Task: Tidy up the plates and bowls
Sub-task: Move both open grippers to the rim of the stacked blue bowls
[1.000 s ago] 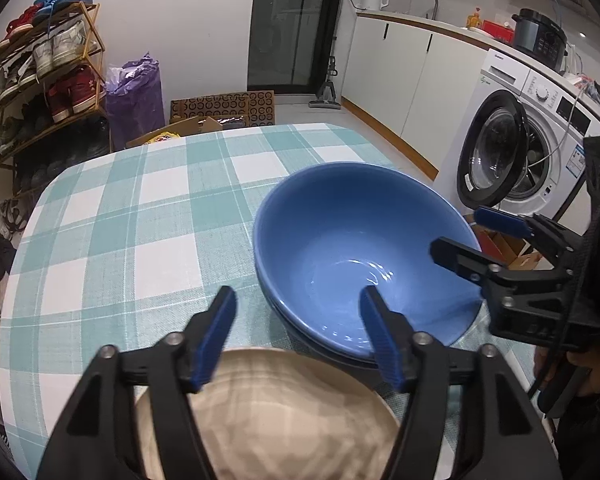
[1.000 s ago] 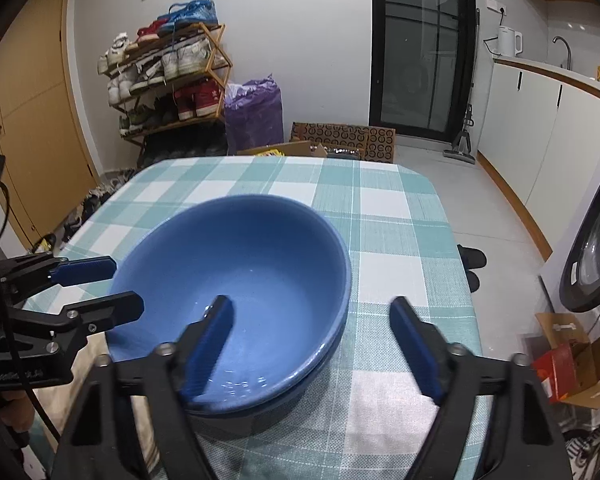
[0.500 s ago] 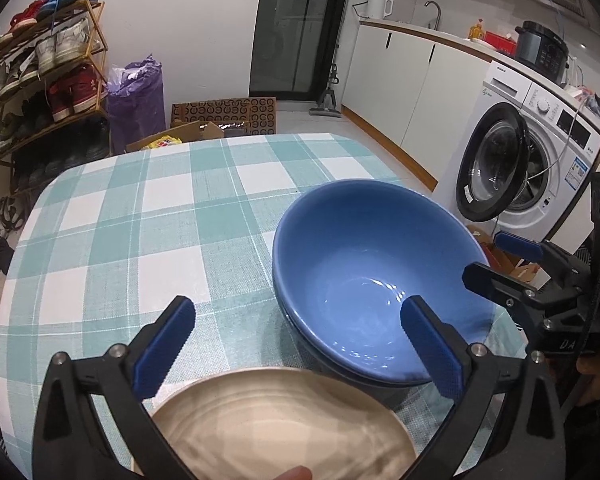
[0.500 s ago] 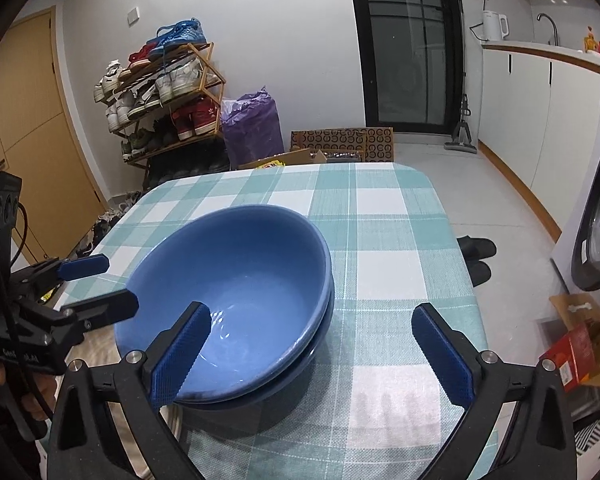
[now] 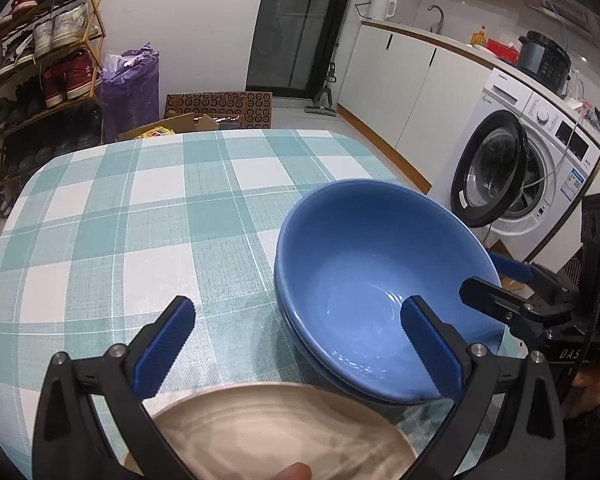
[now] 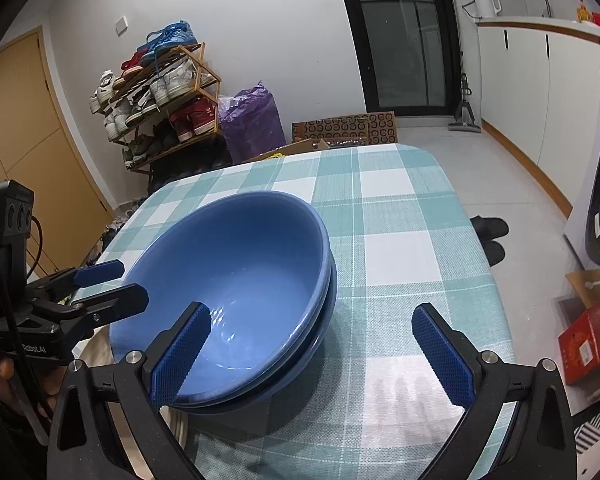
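Observation:
Two blue bowls point(image 5: 380, 280) sit nested on the checked tablecloth point(image 5: 140, 220), seen again in the right wrist view as blue bowls point(image 6: 252, 264). A beige plate point(image 5: 268, 432) lies just in front of them, under my left gripper point(image 5: 298, 320). That gripper is open; one finger hangs over the bowl's inside, the other over the cloth. My right gripper point(image 6: 310, 320) is open too, straddling the bowls' near right rim without pressing on it. Each gripper shows in the other's view: right gripper point(image 5: 496, 280), left gripper point(image 6: 108, 284).
Beyond the table's far edge stand a shoe rack point(image 6: 160, 100), a purple bag point(image 5: 132, 84) and cardboard boxes point(image 5: 220, 108). A washing machine point(image 5: 520, 168) with its door open is off the right side. A person's fingertip point(image 5: 296, 472) shows at the bottom.
Both grippers' jaws have spread wide apart. Both views have pulled back a little, and the top bowl rests in the lower one.

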`<state>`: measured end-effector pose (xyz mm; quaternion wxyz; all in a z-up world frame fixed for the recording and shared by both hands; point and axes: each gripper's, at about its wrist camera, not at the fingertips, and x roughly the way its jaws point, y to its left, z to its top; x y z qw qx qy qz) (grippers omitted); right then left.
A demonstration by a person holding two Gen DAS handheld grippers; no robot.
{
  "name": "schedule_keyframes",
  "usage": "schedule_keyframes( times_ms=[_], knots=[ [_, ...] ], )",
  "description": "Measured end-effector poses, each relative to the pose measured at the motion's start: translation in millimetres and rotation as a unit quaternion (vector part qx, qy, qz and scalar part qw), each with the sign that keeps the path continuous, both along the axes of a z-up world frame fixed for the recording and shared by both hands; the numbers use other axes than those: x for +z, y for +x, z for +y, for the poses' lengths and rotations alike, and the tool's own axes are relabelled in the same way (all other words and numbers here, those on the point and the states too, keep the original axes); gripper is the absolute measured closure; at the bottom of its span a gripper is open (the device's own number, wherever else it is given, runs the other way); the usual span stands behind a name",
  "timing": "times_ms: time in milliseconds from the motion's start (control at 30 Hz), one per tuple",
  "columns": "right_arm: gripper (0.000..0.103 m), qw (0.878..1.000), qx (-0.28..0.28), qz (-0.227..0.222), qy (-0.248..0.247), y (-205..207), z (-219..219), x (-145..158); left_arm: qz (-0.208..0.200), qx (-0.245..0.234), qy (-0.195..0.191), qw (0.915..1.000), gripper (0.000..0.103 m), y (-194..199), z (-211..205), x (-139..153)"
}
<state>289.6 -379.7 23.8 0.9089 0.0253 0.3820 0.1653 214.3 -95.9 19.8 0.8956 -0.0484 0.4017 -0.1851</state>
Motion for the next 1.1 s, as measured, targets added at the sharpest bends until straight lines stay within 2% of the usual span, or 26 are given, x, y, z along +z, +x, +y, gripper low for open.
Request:
schedule_keyframes(
  times_ms=[300, 500, 600, 800, 900, 967, 1033, 1100],
  knots=[
    [0.001, 0.999, 0.006, 0.028, 0.024, 9.6, 0.1, -12.0, 0.03, 0.008, 0.002, 0.9995, 0.0, 10.5, 0.5, -10.7],
    [0.001, 1.0, -0.002, 0.013, 0.004, 12.0, 2.1, -13.1, 0.047, 0.007, 0.01, 0.9988, 0.0, 14.5, -0.7, -18.6],
    [0.001, 1.0, -0.001, 0.021, 0.018, 14.2, 0.1, -14.8, 0.052, 0.007, 0.009, 0.9986, 0.001, 16.0, -1.0, -19.3],
    [0.018, 0.998, 0.008, 0.042, 0.037, 20.6, -0.4, -21.3, 0.051, 0.003, 0.002, 0.9987, 0.003, 17.0, -1.8, -20.4],
    [0.02, 0.998, 0.008, 0.041, 0.042, 20.6, 0.1, -21.2, 0.049, 0.001, -0.006, 0.9988, 0.011, 16.8, -1.0, -19.3],
    [0.024, 0.998, 0.008, 0.042, 0.045, 20.3, 0.3, -21.1, 0.046, 0.001, -0.006, 0.9989, 0.012, 17.2, -1.6, -18.7],
    [0.024, 0.998, 0.006, 0.041, 0.047, 21.0, 0.4, -20.7, 0.048, -0.005, -0.012, 0.9988, 0.027, 17.2, -2.5, -18.1],
    [0.029, 0.998, 0.007, 0.038, 0.054, 20.6, 0.1, -19.6, 0.053, -0.008, -0.017, 0.9984, 0.034, 17.2, -3.4, -18.5]
  ],
)
